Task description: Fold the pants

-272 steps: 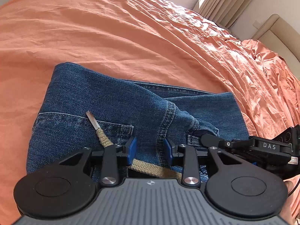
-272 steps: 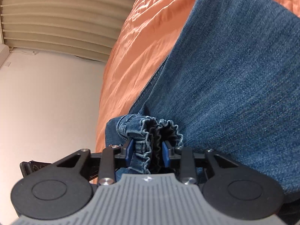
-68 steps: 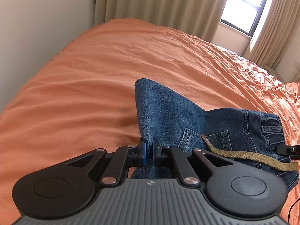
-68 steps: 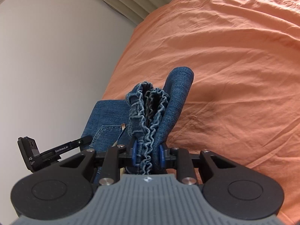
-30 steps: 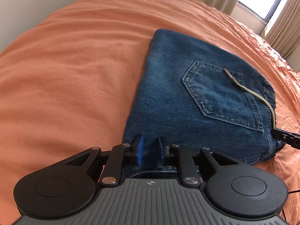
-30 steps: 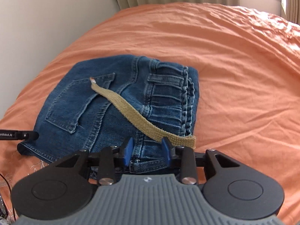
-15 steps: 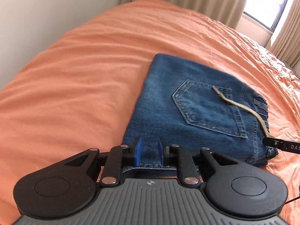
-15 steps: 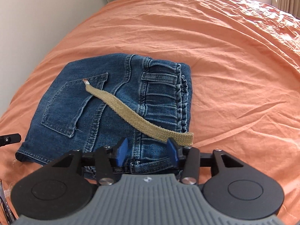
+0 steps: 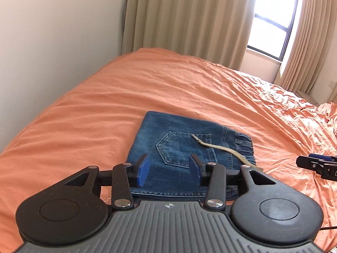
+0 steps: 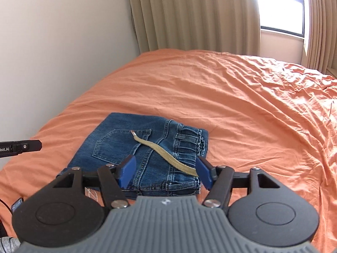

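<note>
Left wrist view: nearest, at 6 o'clock, the left tool [image 9: 169, 169] hangs above the bed with its jaws spreading and nothing between them. Just beyond lie the folded jeans [image 9: 179, 139] on the orange bedsheet [image 9: 189, 84], a tan drawstring [image 9: 221, 148] trailing across the back pocket toward 3 o'clock. The right tool [image 10: 166, 172], also released and widening, grips nothing. Farthest, at 12 o'clock, hang beige curtains [image 9: 185, 14].

Orange-sheeted bed [image 9: 189, 88], beige curtains [image 9: 189, 14], bright window [image 9: 273, 21]
</note>
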### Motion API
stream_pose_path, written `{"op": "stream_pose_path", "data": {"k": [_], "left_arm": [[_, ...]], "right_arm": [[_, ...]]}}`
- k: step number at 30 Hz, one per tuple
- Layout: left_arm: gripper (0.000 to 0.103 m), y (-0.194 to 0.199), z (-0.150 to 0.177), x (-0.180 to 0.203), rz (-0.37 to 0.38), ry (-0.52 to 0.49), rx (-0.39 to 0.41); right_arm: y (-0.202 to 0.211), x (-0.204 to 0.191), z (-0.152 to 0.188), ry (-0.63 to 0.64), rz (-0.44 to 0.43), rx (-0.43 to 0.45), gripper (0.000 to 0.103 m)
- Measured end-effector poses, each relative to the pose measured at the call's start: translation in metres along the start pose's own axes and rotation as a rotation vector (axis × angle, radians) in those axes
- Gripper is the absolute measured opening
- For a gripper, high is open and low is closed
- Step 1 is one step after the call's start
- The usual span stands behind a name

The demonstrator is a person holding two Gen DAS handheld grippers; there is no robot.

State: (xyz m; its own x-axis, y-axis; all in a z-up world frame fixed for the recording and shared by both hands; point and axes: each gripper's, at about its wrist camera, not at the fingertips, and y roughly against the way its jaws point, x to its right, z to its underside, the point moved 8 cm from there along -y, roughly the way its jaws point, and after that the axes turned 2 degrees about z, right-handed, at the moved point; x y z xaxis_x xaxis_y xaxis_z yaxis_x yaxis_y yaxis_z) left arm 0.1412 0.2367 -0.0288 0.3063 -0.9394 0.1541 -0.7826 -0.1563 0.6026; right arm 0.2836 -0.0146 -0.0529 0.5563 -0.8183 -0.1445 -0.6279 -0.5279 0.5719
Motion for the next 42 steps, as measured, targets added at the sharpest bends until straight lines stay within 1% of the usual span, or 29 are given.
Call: {"op": "stream_pose_path", "data": {"k": [1,2,3,6,8,12,15,17,19,21,25,28,42], "left_arm": [[0.054,0.006,0.001,0.005,0.004,-0.004,0.018],[0.057,0.014,0.002,0.012,0.006,-0.010,0.036],[0.058,0.020,0.004,0.019,0.011,-0.016,0.045],[0.058,0.034,0.015,0.039,0.049,-0.035,0.026],[0.059,0.044,0.021,0.049,0.072,-0.028,0.049],[0.064,0.054,0.032,0.061,0.087,-0.024,0.081],[0.066,0.055,0.040,0.063,0.065,-0.011,0.096],[0.066,0.057,0.046,0.062,0.056,-0.006,0.097],[0.068,0.058,0.051,0.061,0.046,-0.004,0.098],[0.078,0.060,0.054,0.059,0.031,-0.003,0.106],[0.078,0.067,0.059,0.059,0.000,-0.021,0.112],[0.078,0.070,0.061,0.061,0.002,-0.018,0.100],[0.078,0.078,0.066,0.062,0.004,-0.010,0.091]], "right_arm": [[0.014,-0.002,0.002,0.005,0.007,0.022,0.065],[0.028,-0.003,0.004,0.009,0.014,0.049,0.067],[0.042,-0.005,0.007,0.013,0.021,0.076,0.068],[0.080,-0.011,0.020,0.024,0.050,0.150,0.073],[0.101,-0.018,0.030,0.036,0.062,0.190,0.074],[0.127,-0.023,0.051,0.013,0.087,0.245,0.076],[0.136,-0.024,0.063,-0.030,0.084,0.271,0.077],[0.138,-0.027,0.072,-0.038,0.074,0.273,0.077],[0.134,-0.030,0.078,-0.024,0.078,0.253,0.078],[0.130,-0.031,0.084,-0.014,0.082,0.229,0.078],[0.127,-0.032,0.088,-0.027,0.077,0.213,0.079],[0.128,-0.033,0.086,-0.021,0.077,0.212,0.080],[0.130,-0.035,0.085,-0.009,0.072,0.218,0.080]]}}
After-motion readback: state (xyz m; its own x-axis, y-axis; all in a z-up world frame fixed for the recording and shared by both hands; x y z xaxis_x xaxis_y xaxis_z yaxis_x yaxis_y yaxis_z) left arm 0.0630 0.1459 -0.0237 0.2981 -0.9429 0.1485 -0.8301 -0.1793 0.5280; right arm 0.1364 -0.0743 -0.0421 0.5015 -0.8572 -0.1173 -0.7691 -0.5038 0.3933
